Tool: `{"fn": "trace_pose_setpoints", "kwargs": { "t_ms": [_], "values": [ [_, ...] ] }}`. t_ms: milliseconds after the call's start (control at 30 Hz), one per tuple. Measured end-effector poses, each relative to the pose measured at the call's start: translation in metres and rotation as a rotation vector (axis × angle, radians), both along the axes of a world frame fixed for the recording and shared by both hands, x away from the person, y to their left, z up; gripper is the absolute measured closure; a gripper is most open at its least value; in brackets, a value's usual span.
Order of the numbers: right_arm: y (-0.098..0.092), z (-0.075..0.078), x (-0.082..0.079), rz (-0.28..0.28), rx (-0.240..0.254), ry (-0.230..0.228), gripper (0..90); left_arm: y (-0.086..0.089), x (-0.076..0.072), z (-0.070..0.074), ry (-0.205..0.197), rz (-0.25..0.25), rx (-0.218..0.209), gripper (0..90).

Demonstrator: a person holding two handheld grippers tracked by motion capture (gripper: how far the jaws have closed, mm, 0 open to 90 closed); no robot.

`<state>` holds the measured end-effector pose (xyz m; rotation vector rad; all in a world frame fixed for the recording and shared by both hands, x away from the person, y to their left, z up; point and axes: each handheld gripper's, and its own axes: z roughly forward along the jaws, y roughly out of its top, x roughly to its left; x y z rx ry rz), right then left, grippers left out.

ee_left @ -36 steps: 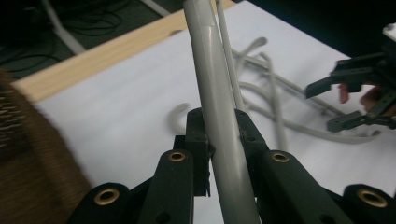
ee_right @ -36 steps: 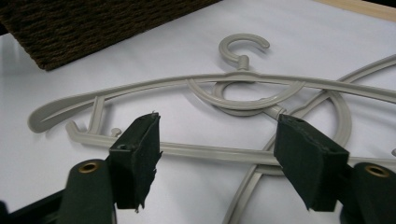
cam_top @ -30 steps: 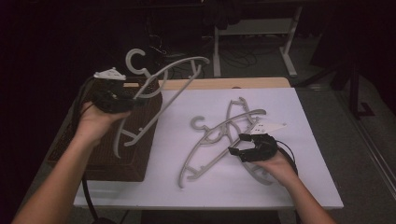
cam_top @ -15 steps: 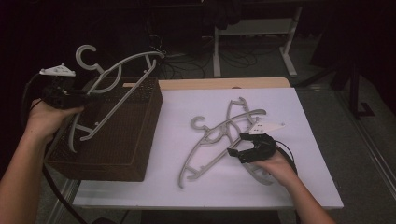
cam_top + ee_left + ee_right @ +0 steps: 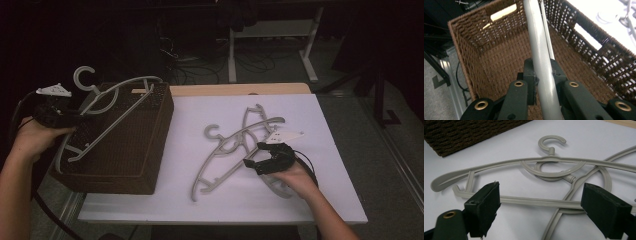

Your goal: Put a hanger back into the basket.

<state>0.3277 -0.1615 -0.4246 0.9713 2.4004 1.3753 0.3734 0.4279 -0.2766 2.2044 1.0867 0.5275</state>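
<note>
Left gripper: the left gripper (image 5: 59, 119) is at the left edge of the tabletop, above the left rim of the basket; its jaws are clamped on an arm of the grey hanger (image 5: 541, 65).
Held hanger: the grey hanger (image 5: 107, 112) hangs tilted over the open basket, hook (image 5: 84, 77) up toward the far left corner, lower bar slanting down inside the basket.
Basket: the brown wicker basket (image 5: 145, 150) stands on the left end of the tabletop; it reaches from the far edge almost to the near edge. The left gripper view looks into its woven floor (image 5: 499, 67).
Right gripper: the right gripper (image 5: 257, 162) rests low near the middle of the tabletop's near half. Its jaws have just been opening and stand wide apart, with the bar of a hanger lying between them on the surface, untouched by the pads (image 5: 485, 205).
Hangers on the table: two grey hangers (image 5: 235, 145) lie crossed over each other in the centre of the white tabletop (image 5: 210, 205), touching; one hook (image 5: 551, 143) points toward the basket.
</note>
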Motion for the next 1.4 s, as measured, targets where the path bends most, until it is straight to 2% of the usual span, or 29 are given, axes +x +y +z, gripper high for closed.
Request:
{"fn": "trace_pose_setpoints", "kwargs": {
  "t_ms": [200,400,533,700,800,867,967,1067,1167,1267,1333,1400],
  "values": [
    [0.001,-0.001,0.000,-0.004,-0.004,0.000,15.0,0.006,0.003,-0.015,0.035,-0.021,0.000,79.3],
    [0.001,-0.002,0.001,-0.005,-0.010,0.004,15.1,0.007,0.012,-0.028,0.101,-0.026,0.027,78.9],
    [0.001,-0.002,0.001,-0.008,-0.009,0.002,15.2,0.013,0.014,-0.020,0.088,-0.022,0.006,78.9],
    [0.002,-0.002,0.001,-0.009,-0.012,0.000,15.2,0.014,0.020,-0.016,0.088,-0.018,0.035,78.9],
    [0.002,-0.002,0.001,-0.008,-0.014,0.001,15.2,0.012,0.024,-0.016,0.068,-0.031,0.056,79.1],
    [0.002,-0.002,0.001,-0.007,-0.015,0.002,15.2,0.012,0.027,-0.018,0.061,-0.035,0.054,79.2],
    [0.003,-0.002,0.001,-0.006,-0.018,0.003,15.2,0.009,0.030,-0.024,0.071,-0.043,0.040,79.2],
    [0.002,-0.003,0.002,-0.007,-0.017,0.002,15.2,0.008,0.031,-0.034,0.071,-0.040,0.044,79.2],
    [0.002,-0.003,0.002,-0.007,-0.020,0.004,15.2,0.008,0.033,-0.047,0.091,-0.038,0.028,79.2],
    [0.003,-0.003,0.001,-0.005,-0.021,0.002,15.2,0.007,0.034,-0.059,0.104,-0.029,0.038,78.4],
    [0.002,-0.003,0.001,-0.005,-0.023,0.001,15.2,0.010,0.033,-0.062,0.080,0.005,-0.008,62.9],
    [0.002,-0.003,0.002,-0.007,-0.022,0.002,15.2,0.013,0.033,-0.060,0.063,0.041,-0.037,55.5]
  ]
}}
